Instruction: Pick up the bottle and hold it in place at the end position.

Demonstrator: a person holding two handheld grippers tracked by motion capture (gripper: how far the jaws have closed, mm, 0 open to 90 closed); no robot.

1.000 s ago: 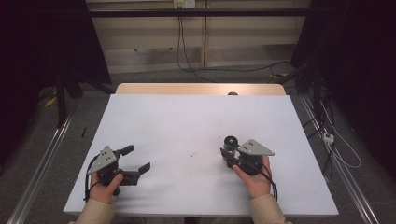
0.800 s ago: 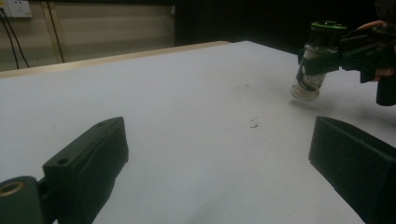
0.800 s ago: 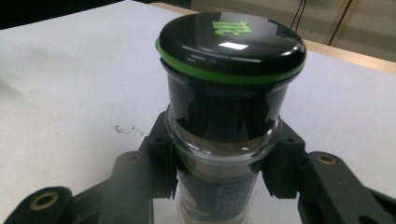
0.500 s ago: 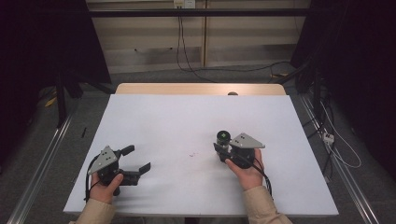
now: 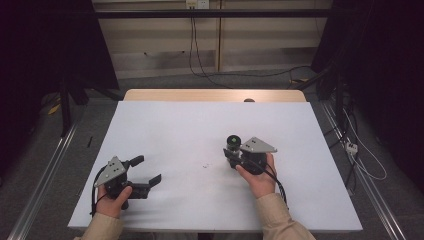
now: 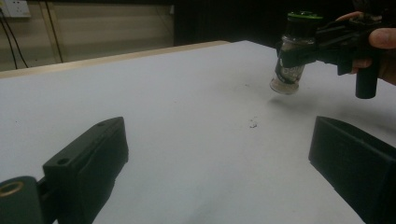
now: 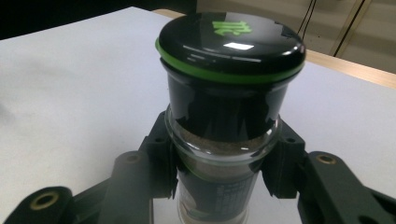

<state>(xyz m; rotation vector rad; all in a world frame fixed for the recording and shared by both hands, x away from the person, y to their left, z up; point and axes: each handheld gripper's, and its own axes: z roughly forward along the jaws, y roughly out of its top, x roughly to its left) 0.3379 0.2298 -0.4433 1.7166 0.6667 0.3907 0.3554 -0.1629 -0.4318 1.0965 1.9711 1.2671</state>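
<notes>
Floating spice jar (image 6: 293, 52), seemingly tilted.

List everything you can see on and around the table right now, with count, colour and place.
jar: one, clear glass with a black lid and green ring, brownish powder inside, clamped in the right gripper and lifted off the table, slightly tilted
specks: a few, dark, on the sheet near the middle
table: one, white top with a bare wooden strip at the far edge
cables: several, dark, on the floor and wall beyond the table
wall socket: one, white, top of the far wall
left gripper: one, black, near left of the table, jaws open and empty
right gripper: one, black with a grey plate, right of centre, shut on the jar
hands: two, beige sleeves, at the near edge
</notes>
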